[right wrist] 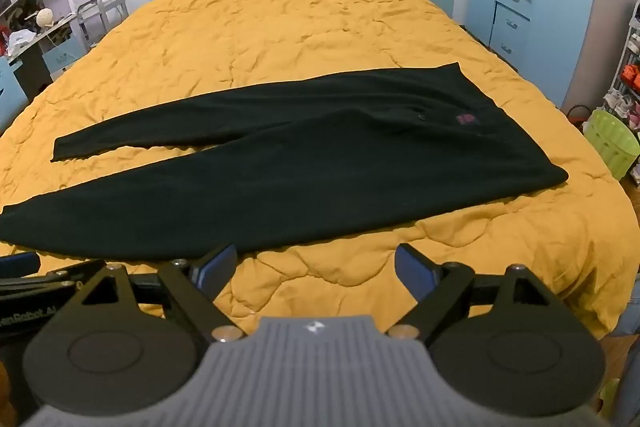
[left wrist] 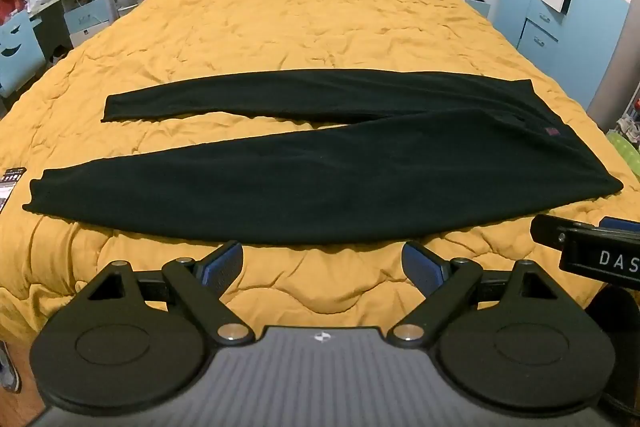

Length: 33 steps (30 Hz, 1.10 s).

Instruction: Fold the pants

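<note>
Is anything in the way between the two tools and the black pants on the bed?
No. Only bare yellow quilt lies between the open left tool and the pants, and likewise before the open right tool. Nothing rests on the pants either.

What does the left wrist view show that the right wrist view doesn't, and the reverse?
Only the left wrist view shows a dark packet at the bed's left edge and the near leg's cuff.

Only the right wrist view shows a green basket beside the bed.

Both show the black pants flat on the yellow quilt, legs apart, with the open left gripper and right gripper short of them.
</note>
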### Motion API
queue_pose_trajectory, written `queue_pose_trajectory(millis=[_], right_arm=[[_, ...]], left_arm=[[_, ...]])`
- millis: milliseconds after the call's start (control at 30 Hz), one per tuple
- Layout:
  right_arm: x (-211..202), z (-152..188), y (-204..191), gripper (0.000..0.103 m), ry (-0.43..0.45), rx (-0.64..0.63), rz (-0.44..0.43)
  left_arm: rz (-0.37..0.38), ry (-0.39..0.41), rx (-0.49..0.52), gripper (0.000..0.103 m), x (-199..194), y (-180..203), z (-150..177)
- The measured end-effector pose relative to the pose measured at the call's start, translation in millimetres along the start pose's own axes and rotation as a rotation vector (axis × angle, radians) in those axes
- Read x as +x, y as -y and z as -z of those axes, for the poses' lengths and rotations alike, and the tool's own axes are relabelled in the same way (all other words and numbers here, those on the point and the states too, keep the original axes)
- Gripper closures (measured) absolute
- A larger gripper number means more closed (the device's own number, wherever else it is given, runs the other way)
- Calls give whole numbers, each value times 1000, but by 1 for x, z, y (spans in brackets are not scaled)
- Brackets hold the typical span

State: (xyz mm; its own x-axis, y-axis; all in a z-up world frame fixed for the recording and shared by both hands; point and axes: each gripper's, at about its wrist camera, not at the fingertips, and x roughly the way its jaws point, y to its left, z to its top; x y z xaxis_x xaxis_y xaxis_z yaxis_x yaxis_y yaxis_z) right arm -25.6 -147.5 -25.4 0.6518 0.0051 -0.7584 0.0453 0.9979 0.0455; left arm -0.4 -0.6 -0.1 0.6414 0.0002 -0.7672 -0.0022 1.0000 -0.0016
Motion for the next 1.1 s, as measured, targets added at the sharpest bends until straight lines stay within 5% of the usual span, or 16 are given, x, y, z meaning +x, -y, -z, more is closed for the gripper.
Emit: queue_pose_trajectory(millis=[1100], right_arm=[[0,-1,3,20,17,29,-19]], left_arm=[[-3,-14,5,0,1,7,0]])
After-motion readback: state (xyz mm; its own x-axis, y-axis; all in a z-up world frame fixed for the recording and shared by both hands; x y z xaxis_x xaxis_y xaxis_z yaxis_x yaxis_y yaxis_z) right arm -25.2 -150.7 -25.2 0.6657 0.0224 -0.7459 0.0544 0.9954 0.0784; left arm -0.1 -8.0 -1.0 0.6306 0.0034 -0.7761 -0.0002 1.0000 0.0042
